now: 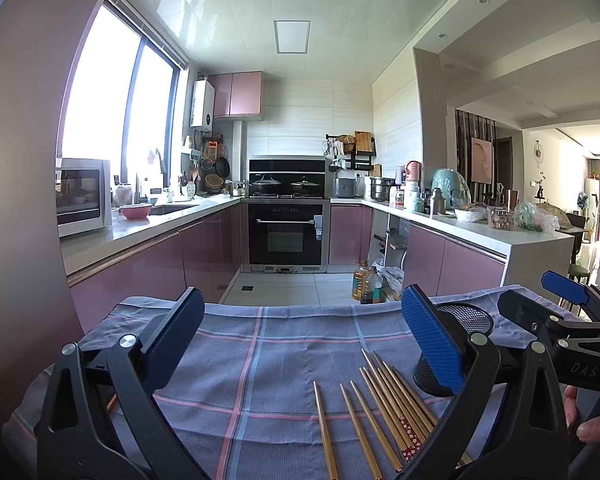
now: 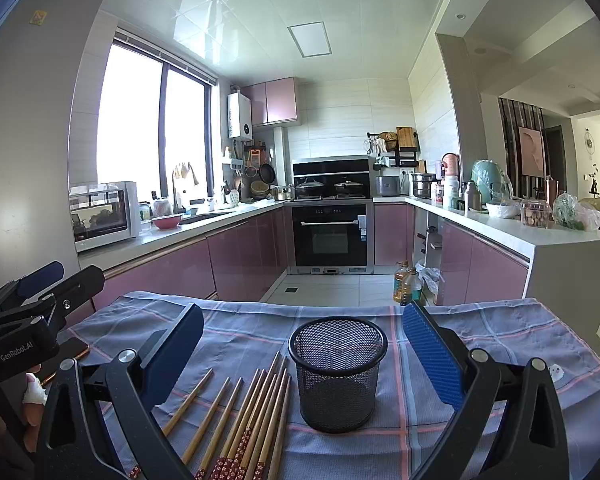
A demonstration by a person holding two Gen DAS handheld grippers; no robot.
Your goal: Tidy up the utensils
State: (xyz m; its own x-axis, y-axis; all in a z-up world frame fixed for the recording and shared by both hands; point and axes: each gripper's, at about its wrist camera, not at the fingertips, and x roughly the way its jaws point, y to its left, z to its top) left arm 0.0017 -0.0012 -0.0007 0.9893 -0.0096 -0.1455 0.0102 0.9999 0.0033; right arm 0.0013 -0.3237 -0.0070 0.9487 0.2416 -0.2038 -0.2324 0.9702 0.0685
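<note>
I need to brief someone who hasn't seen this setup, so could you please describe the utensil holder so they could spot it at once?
Start at the blue checked cloth covering the near table. On it, just right of the row of wooden chopsticks, stands the black mesh cup. It is the only upright, round, see-through container there, and it looks empty.

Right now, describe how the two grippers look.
Both match: black angular frames with silver pivot bolts and flat blue textured pads. The left gripper body carries white "GenRobot.AI" lettering, seen from the right view. The right gripper shows "DAS" embossed on its body, seen from the left view.
</note>
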